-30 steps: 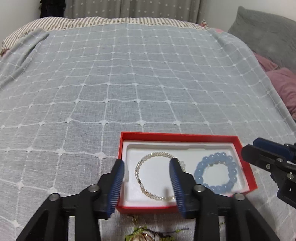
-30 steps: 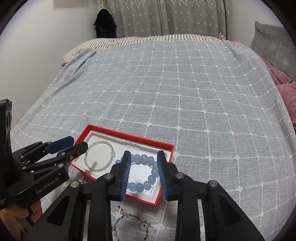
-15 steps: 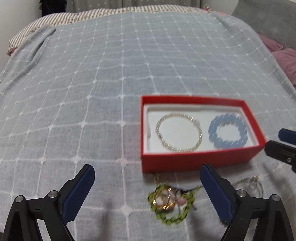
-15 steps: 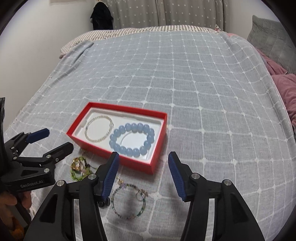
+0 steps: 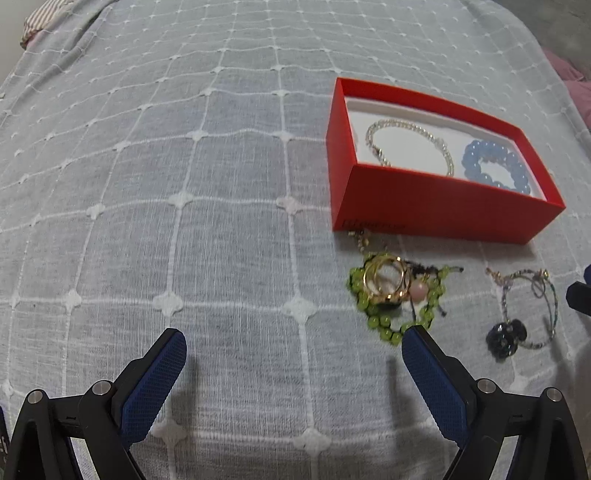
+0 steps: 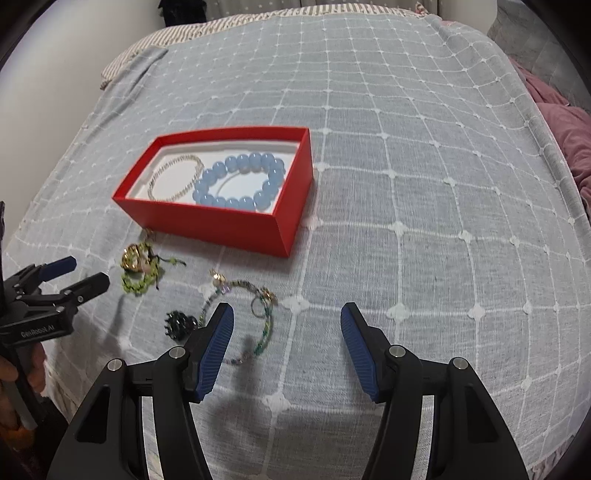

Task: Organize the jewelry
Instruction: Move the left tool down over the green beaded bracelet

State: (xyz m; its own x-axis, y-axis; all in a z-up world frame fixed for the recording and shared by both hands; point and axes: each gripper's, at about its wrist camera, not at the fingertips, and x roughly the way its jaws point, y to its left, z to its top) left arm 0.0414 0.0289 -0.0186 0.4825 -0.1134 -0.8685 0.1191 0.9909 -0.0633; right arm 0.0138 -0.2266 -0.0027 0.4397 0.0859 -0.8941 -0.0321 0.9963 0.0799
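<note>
A red box (image 5: 436, 210) (image 6: 221, 225) on the bed holds a silver chain bracelet (image 5: 410, 146) (image 6: 173, 177) and a blue bead bracelet (image 5: 495, 168) (image 6: 240, 181). In front of it lie a green bead bracelet with gold rings (image 5: 391, 295) (image 6: 138, 269), a thin multicoloured bracelet (image 5: 532, 306) (image 6: 247, 314) and a dark flower piece (image 5: 506, 338) (image 6: 179, 325). My left gripper (image 5: 293, 354) (image 6: 79, 273) is open and empty, left of the green bracelet. My right gripper (image 6: 288, 325) is open and empty, right of the thin bracelet.
The bed is covered by a grey blanket with a white grid (image 6: 406, 147). Pink bedding (image 6: 565, 125) lies at the right edge. A striped sheet (image 6: 207, 27) shows at the far end. The bed's left edge drops off near the left gripper.
Both grippers have pulled back from the box and opened wide. The loose jewelry in front of the box has come into full view.
</note>
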